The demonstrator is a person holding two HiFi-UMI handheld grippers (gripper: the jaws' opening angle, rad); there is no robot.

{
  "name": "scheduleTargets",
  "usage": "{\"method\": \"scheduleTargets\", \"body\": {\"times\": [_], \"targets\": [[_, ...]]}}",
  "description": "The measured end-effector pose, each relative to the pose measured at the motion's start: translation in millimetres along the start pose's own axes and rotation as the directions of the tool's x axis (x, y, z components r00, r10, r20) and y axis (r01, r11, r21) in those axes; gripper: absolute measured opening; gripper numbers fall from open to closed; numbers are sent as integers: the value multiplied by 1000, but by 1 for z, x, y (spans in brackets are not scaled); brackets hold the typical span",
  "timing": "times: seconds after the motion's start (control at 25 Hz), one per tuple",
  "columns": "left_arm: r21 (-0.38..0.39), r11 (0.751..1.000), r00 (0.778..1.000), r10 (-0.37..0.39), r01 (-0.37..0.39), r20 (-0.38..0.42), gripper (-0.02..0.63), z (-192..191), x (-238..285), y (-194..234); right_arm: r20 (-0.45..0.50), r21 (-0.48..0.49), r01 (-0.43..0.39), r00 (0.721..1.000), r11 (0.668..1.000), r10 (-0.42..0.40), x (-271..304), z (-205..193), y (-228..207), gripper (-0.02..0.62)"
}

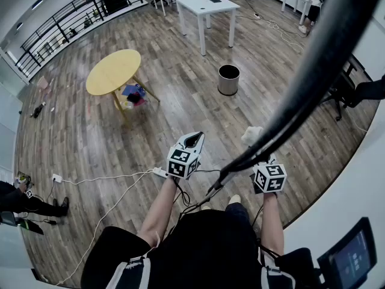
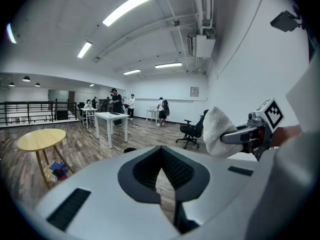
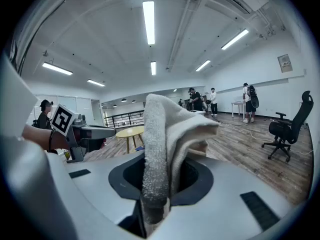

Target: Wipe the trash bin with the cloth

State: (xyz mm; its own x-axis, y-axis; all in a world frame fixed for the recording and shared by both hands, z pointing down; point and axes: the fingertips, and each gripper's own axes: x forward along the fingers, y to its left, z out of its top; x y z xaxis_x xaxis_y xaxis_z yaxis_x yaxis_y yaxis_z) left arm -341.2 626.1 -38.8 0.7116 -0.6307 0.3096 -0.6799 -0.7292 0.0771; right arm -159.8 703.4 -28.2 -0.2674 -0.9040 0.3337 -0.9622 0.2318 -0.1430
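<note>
Both jaws of the right gripper (image 3: 156, 186) press on the folded white cloth (image 3: 167, 129), while the left gripper (image 2: 161, 176) is closed with nothing inside.

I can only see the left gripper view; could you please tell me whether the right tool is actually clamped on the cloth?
Observer: Yes. The right gripper view shows the right tool shut on the cloth, which stands folded up out of the jaws.
Operator: Thank you. Where does the trash bin stand?
Observer: In the head view the trash bin stands upright on the wood floor, ahead of both tools and apart from them, near the white table.
Operator: Is anything lying on the floor close to us?
Observer: A white power strip with cables lies on the floor; in the head view it shows just beside the left tool.
</note>
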Motion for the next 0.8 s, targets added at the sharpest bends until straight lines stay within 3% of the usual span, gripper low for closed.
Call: {"method": "scheduleTargets", "body": {"times": [0.32,0.8], "targets": [[3,1000,1000,-6,6,-8,-3,8,59,15,18,13,1,1000,1000,-1,45,15,-43,91],[-39,997,998,60,-61,-23,-3,56,217,46,-10,3,-68,998,998,68,145,64,-176,91]]}}
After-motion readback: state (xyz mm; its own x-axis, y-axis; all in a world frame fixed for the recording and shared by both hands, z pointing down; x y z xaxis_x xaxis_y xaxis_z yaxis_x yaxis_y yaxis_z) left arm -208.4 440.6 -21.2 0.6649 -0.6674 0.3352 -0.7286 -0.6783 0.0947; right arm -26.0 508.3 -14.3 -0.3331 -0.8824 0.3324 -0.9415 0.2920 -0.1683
